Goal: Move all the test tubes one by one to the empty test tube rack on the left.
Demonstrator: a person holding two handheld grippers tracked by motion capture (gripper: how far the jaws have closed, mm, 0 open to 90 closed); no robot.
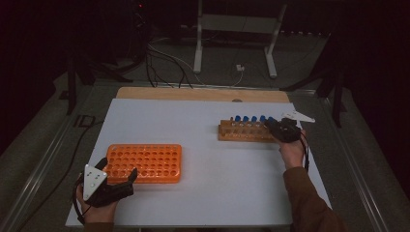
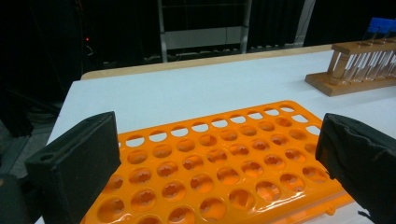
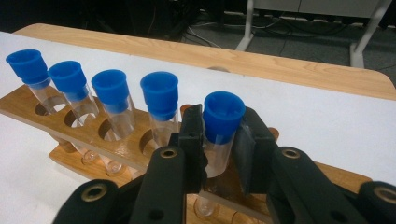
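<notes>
Currently we list: right gripper [image 3: 219, 140] clamped on a blue-capped test tube [image 3: 220, 126] in the wooden rack [image 3: 28, 105]; left gripper [image 2: 219, 163] spread wide over the orange tube rack [image 2: 210, 168].

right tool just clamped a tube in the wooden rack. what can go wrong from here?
1. The right tool grips the capped tube just under its blue cap; the glass looks smooth, so it might slip or tilt on lifting.
2. The neighbouring tube stands close beside the jaw; a sideways pull could knock it or drag the wooden rack.
3. The left tool is open over the orange rack, not clamped on it, so that rack may shift during insertion.
</notes>
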